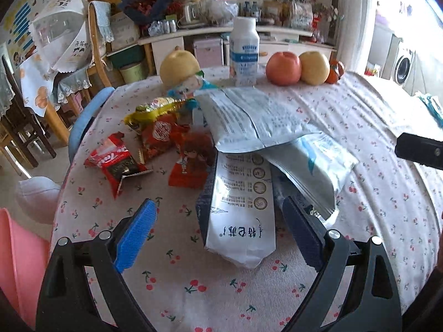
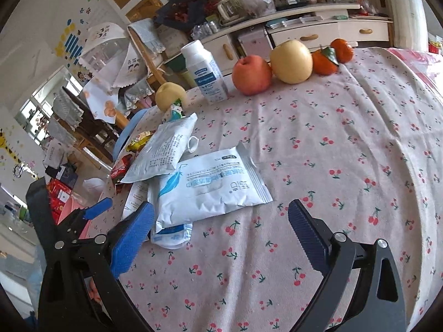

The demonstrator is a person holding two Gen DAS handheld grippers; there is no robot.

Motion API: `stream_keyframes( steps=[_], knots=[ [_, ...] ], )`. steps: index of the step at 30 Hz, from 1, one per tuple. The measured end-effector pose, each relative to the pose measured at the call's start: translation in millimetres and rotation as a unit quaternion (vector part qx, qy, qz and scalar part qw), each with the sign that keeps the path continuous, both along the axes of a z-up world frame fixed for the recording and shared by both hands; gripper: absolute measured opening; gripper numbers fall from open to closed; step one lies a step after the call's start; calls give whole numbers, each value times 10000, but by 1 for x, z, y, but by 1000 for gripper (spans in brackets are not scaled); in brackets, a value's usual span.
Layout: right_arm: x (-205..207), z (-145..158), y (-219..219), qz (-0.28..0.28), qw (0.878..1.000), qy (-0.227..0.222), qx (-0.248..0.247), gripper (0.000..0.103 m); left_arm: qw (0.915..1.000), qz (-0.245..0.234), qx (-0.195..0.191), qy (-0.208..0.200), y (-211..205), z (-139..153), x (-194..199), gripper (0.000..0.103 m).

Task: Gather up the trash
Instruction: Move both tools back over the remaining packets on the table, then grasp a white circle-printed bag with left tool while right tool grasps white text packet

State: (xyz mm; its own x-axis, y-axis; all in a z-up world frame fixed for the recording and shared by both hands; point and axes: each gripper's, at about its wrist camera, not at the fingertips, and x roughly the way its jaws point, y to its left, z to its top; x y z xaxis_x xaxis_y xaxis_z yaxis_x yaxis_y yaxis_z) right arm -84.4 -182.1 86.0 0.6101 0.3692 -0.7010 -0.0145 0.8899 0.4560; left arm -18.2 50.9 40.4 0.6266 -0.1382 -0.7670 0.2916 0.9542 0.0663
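Observation:
Empty wrappers lie in a pile on the cherry-print tablecloth (image 1: 210,290). A long white packet (image 1: 239,218) lies nearest, between the fingers of my open left gripper (image 1: 218,232). A silver pouch (image 1: 243,116) and a white-blue mask packet (image 1: 313,163) overlap behind it. Red snack wrappers (image 1: 116,163) and a yellow wrapper (image 1: 155,108) lie to the left. In the right wrist view my right gripper (image 2: 221,235) is open and empty, just in front of the mask packet (image 2: 210,188); the silver pouch (image 2: 163,149) lies behind it. The left gripper (image 2: 83,215) shows at the left.
A white bottle (image 1: 244,52), a red apple (image 1: 283,67), yellow pears (image 1: 314,67), (image 1: 178,67) and tangerines (image 2: 333,55) stand along the far table edge. A pink bin (image 1: 16,262) is at the lower left beside the table. Chairs and a cluttered sideboard stand behind.

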Motion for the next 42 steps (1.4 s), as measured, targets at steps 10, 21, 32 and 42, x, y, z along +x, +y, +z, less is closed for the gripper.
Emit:
stream_keyframes(
  steps=[10, 21, 32, 42],
  knots=[
    [26, -1, 21, 325, 9994, -73, 95, 96, 9993, 165, 281, 161, -9, -14, 19, 93],
    [64, -12, 26, 344, 9984, -5, 448, 96, 9979, 204, 591, 193, -20, -26, 30, 92],
    [94, -18, 50, 511, 9960, 29, 730, 96, 9989, 131, 369, 244, -21, -25, 31, 67],
    [118, -17, 79, 599, 9980, -10, 208, 96, 9993, 132, 181, 304, -5, -20, 21, 67]
  ],
)
